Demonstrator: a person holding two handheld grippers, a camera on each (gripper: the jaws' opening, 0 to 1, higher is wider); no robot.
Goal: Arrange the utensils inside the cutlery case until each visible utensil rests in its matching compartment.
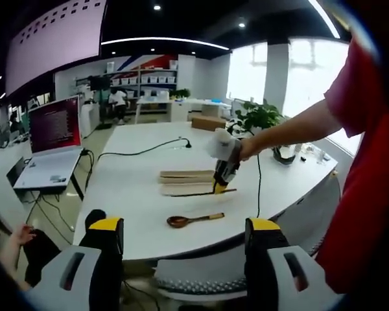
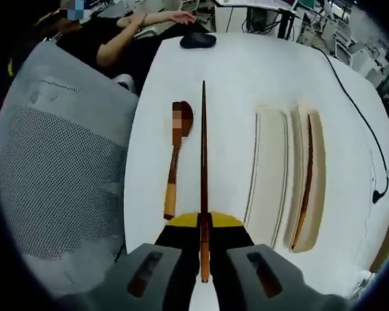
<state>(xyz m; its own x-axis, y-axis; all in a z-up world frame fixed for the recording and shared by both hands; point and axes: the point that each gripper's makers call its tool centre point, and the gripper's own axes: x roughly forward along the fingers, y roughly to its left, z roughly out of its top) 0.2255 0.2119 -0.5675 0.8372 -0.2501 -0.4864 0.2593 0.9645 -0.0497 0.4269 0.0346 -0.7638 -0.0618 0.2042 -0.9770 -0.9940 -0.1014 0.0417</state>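
In the right gripper view, the spoon (image 2: 176,162) lies near the counter (image 2: 233,65) edge; the right gripper (image 2: 204,249) jaws clamp a chopstick (image 2: 203,168); another chopstick (image 2: 306,188) rests in the cutlery case (image 2: 272,175). The left gripper (image 1: 185,243) jaws gape empty.

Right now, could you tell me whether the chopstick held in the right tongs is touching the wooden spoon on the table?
Apart. In the right gripper view, the chopstick clamped in the right tongs runs beside the wooden spoon, with a strip of white table between them.
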